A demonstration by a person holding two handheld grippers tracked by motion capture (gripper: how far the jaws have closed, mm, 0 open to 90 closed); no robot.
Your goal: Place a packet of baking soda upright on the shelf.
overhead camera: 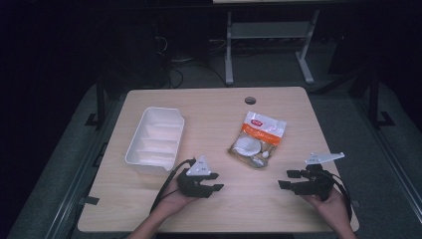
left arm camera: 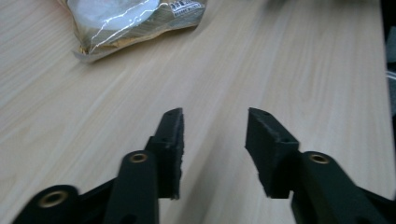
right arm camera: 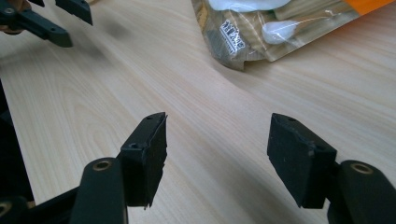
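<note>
Right now a person is holding both grippers low over the near part of the wooden table (overhead camera: pixel 219 107), one in each hand, with nothing between the jaws of either. The left gripper (overhead camera: pixel 215 182) is sitting in front of the white divided tray (overhead camera: pixel 155 134) and pointing toward the table's middle; its jaws are standing apart over bare wood, a clear gap showing between the black pads (left arm camera: pixel 173 140). The right gripper (overhead camera: pixel 289 179) is resting near the table's right edge and pointing leftward, its jaws spread wide over the tabletop and gripping nothing. The clear snack bag (overhead camera: pixel 257 138) with the orange top is lying flat near the middle of the table, beyond and between the two grippers, apart from both and just right of the tray. The bag's near corner is showing at the top of both gripper views.
</note>
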